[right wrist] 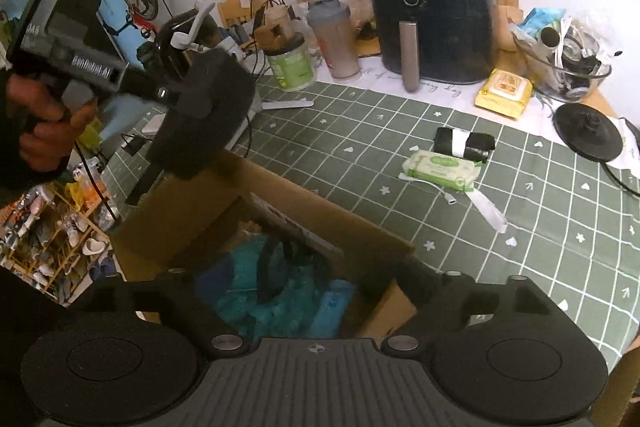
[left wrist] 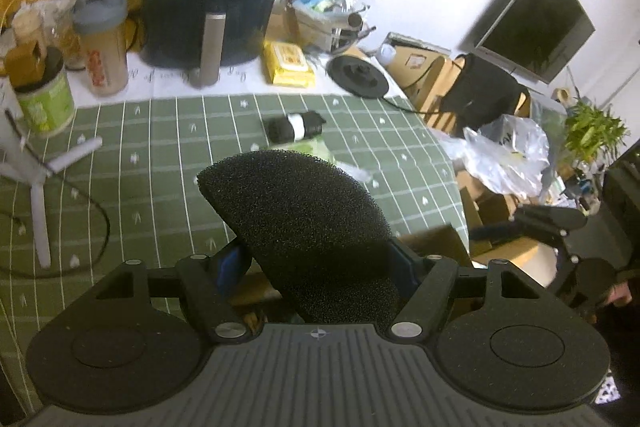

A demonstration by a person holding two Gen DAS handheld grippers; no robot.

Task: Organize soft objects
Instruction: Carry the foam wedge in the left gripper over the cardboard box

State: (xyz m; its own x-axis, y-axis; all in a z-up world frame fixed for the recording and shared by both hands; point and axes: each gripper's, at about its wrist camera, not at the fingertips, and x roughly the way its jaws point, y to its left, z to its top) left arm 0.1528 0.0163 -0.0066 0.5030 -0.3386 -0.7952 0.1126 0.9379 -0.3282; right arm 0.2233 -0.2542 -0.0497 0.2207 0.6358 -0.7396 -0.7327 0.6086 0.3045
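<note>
My left gripper [left wrist: 316, 267] is shut on a black foam sponge [left wrist: 296, 215]; in the right wrist view the sponge [right wrist: 204, 119] hangs in the left gripper [right wrist: 180, 99] above the far left corner of an open cardboard box [right wrist: 192, 203]. The box holds blue and teal soft items [right wrist: 280, 303]. My right gripper [right wrist: 316, 291] is open and empty over the box's near side. A green wipes pack [right wrist: 440, 167] and a black roll with a white band [right wrist: 464, 141] lie on the green checked tablecloth [right wrist: 540, 227]. The roll also shows in the left wrist view [left wrist: 294, 127].
A black air fryer [right wrist: 432, 11], a shaker bottle [right wrist: 334, 39], a green tub [right wrist: 290, 65], a yellow wipes pack [right wrist: 504, 93], a glass bowl of clutter [right wrist: 568, 67] and a black kettle base [right wrist: 588, 131] line the table's back. A white tripod [left wrist: 36, 179] with cable stands left.
</note>
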